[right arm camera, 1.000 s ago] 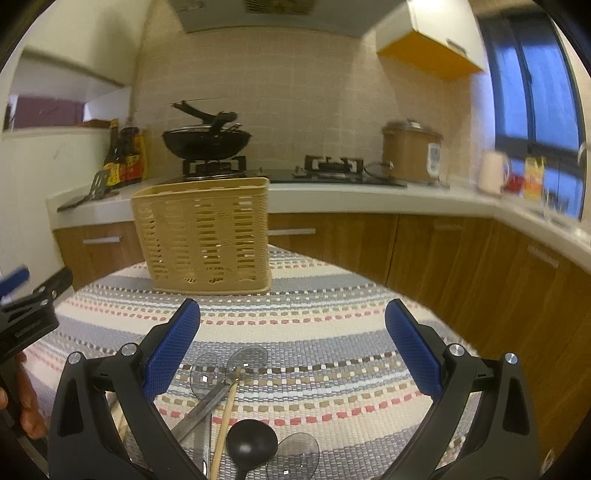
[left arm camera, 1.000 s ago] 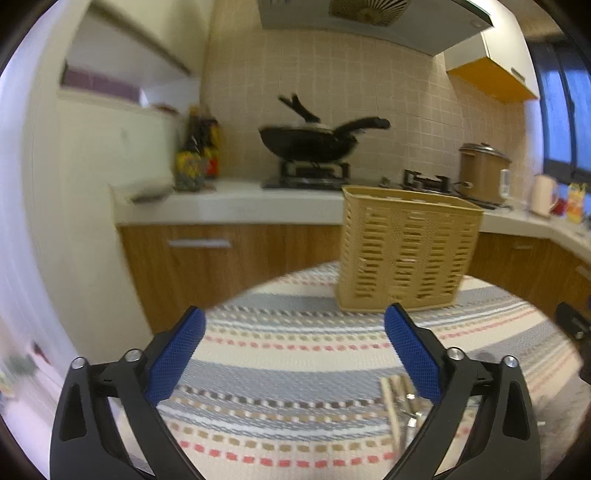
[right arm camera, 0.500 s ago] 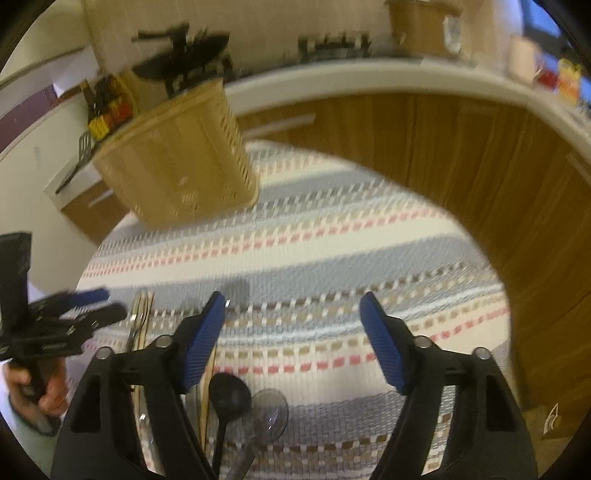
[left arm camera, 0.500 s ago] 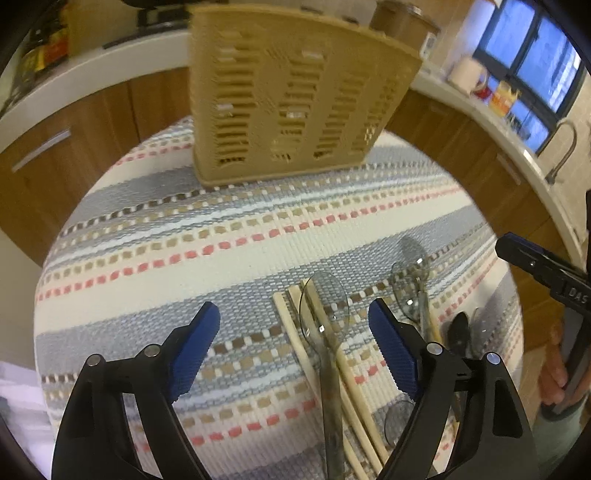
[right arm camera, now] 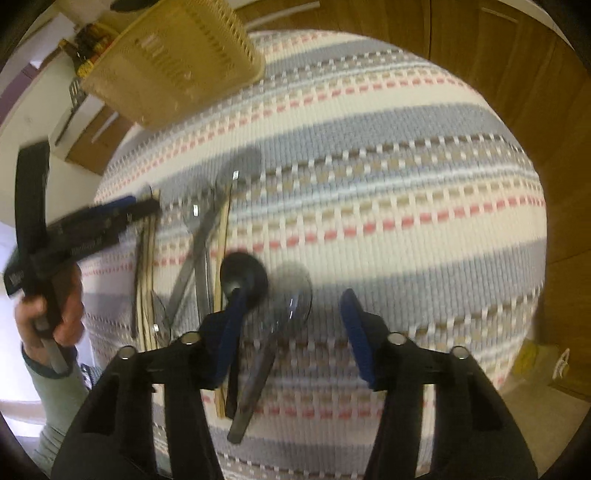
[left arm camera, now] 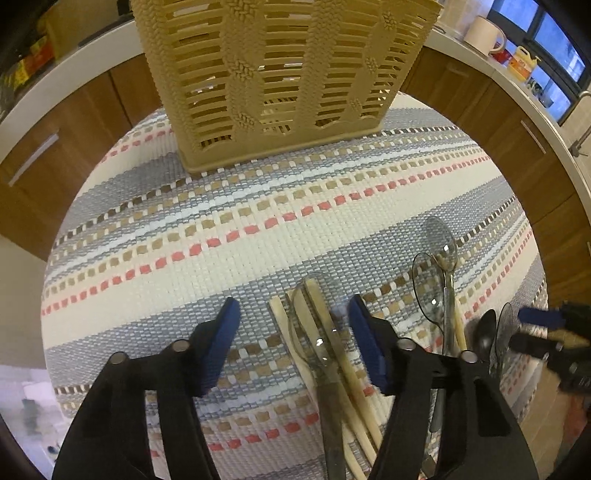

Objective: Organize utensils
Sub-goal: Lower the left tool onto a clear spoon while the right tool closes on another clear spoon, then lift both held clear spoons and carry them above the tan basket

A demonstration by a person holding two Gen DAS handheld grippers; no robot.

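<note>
Left gripper (left arm camera: 293, 338): jaws spread wide, nothing held. Between its blue pads (left arm camera: 221, 343) a clear spoon (left arm camera: 314, 332) is seen lying across a bundle of chopsticks (left arm camera: 343, 369); the handle ends are cut off at the 6 o'clock edge of the left wrist view.

Right gripper (right arm camera: 290, 332): jaws spread wide, nothing gripped. A clear plastic spoon (right arm camera: 295, 295) is seen in the gap; a black spoon (right arm camera: 243, 275) is partly covered by the left-hand pad (right arm camera: 229, 332). This view is blurred, so fine detail is lost.

Metal spoon (left arm camera: 441, 243): at 4 o'clock in the left wrist view, laid beside another clear spoon (left arm camera: 424, 288); lower handles are hidden behind the gripper body.

Basket (left arm camera: 280, 74): tan, slatted, upright at 12 o'clock on the cloth, well apart from the utensils. Its rim is cut off at the top edge; the contents cannot be told through the slats.

Tablecloth (left arm camera: 184, 229): striped weave, over a round table.

Mug (left arm camera: 484, 31): white, on the counter at 1 o'clock.

Bottles (right arm camera: 86, 55): at 10 o'clock in the right wrist view, too smeared to identify.

Person's hand (right arm camera: 55, 314): at 8 o'clock, clasping the left gripper's handle.
</note>
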